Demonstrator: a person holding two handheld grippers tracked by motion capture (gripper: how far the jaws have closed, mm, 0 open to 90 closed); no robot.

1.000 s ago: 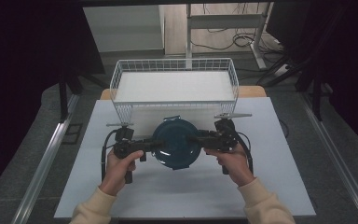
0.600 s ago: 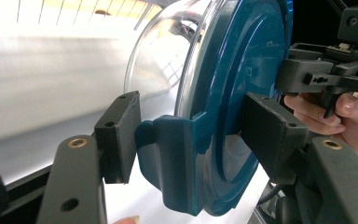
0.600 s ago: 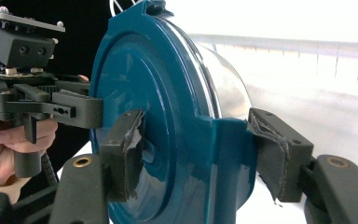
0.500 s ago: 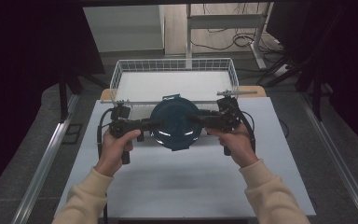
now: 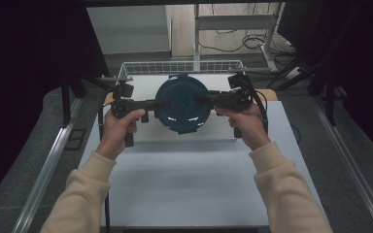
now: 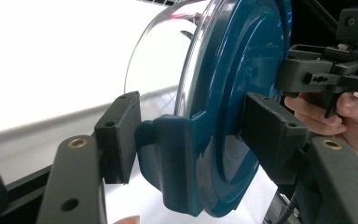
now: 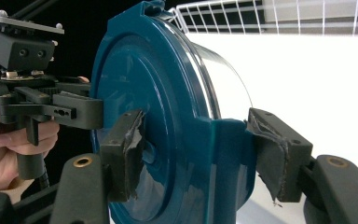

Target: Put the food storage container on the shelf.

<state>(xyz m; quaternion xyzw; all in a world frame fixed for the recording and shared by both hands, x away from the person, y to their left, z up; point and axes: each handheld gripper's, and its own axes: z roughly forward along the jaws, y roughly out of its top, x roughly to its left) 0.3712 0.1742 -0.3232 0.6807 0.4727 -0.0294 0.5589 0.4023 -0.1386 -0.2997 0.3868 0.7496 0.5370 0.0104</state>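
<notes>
- High view shows the white table [image 5: 184, 189] as the largest surface; we note the person's forearms entering from the bottom, with one tool in each hand.
- Next in size, the white wire basket [image 5: 141, 68] stands at the far edge of the table. A second ago the load sat low over the table in front of it; it has since risen and moved away from the person, and now hangs over the basket's near side. We judge that a placement into the basket is in progress.
- The teal-lidded clear container [image 5: 182, 103] is held in the air between the two tools, with its lid facing the person and its clear body pointing toward the basket.
- The left gripper [image 6: 191, 135] pinches the lid's side tab, one pad on each face of it.
- The right gripper [image 7: 200, 149] pinches the opposite tab; its pads look frayed, though we cannot tell whether this weakens the hold.
- Obstruction: the basket's near rim lies below the load and must be cleared before lowering. Stray cables [image 5: 228, 46] on the floor beyond are well apart from the work.
</notes>
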